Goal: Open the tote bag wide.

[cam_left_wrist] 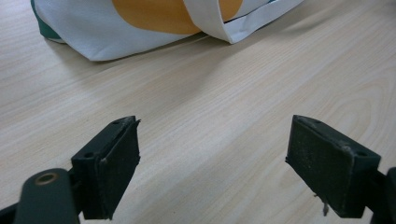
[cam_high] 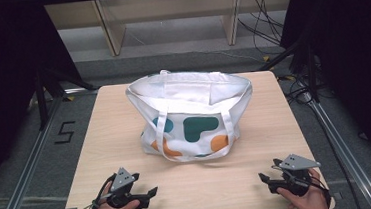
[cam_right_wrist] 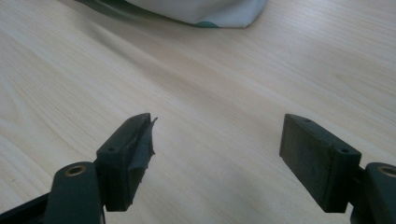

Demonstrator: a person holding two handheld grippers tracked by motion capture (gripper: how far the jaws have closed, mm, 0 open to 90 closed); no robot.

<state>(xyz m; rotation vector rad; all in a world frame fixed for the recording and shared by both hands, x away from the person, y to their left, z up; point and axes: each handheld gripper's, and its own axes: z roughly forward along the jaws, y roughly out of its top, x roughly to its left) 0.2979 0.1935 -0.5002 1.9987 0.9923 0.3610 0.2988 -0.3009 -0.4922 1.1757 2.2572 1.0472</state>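
Note:
A white tote bag (cam_high: 190,115) with teal and orange shapes stands upright in the middle of the light wooden table (cam_high: 101,141), its mouth open and its handles hanging down the front. My left gripper (cam_high: 150,193) rests low over the table's near left part, jaws open and nothing between them. Its own view shows the bag's orange patch (cam_left_wrist: 159,14) and a handle strap (cam_left_wrist: 210,21) ahead. My right gripper (cam_high: 264,178) sits at the near right, also open and holding nothing. The bag's bottom corner (cam_right_wrist: 210,11) lies beyond its jaws.
Bare wood (cam_left_wrist: 224,93) lies between both grippers and the bag. Metal rails (cam_high: 23,172) run along the table's left and right sides. Wooden shelf legs (cam_high: 110,30) and loose cables (cam_high: 262,23) stand on the floor behind the table.

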